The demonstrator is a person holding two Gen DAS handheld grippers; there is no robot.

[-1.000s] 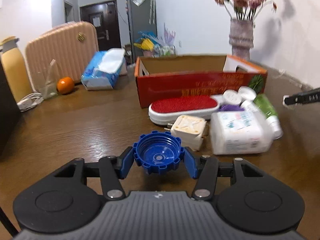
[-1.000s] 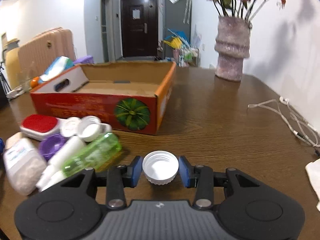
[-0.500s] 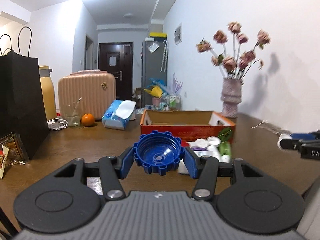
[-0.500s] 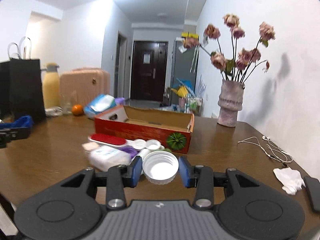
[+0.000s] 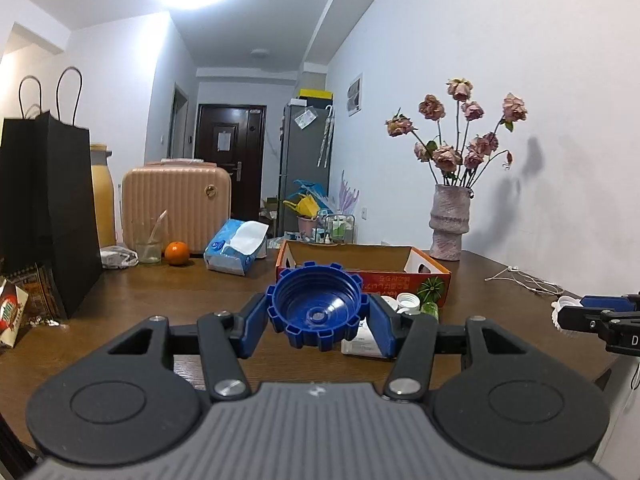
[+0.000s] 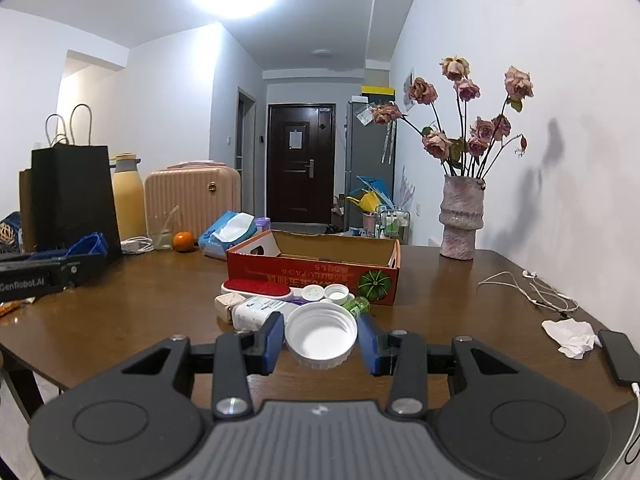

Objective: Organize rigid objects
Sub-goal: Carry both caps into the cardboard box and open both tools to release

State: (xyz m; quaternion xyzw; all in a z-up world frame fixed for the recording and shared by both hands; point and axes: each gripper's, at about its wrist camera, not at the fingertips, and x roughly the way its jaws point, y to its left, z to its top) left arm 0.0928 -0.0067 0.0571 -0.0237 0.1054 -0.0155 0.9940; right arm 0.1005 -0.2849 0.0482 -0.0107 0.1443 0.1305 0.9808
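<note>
My left gripper (image 5: 318,324) is shut on a blue ridged cap (image 5: 316,310), held above the table's near edge. My right gripper (image 6: 321,340) is shut on a white screw cap (image 6: 321,335), also raised above the table. An open red cardboard box (image 6: 316,270) lies on the table; it also shows in the left wrist view (image 5: 376,264). In front of it lies a pile: a red lint brush (image 6: 256,288), a white bottle (image 6: 260,312), a green bottle (image 6: 356,304) and white caps (image 6: 324,293). The right gripper shows at the right edge of the left wrist view (image 5: 600,316).
A black paper bag (image 5: 48,216), a pink case (image 5: 176,204), an orange (image 5: 177,253), a glass (image 5: 149,246) and a tissue pack (image 5: 236,250) stand at the back left. A vase of dried roses (image 6: 460,220), earphones (image 6: 532,288), a crumpled tissue (image 6: 572,332) and a phone (image 6: 618,356) are at the right.
Both grippers have risen and pulled back from the pile with their caps still held. The views now take in the whole table and the room instead of the close objects.
</note>
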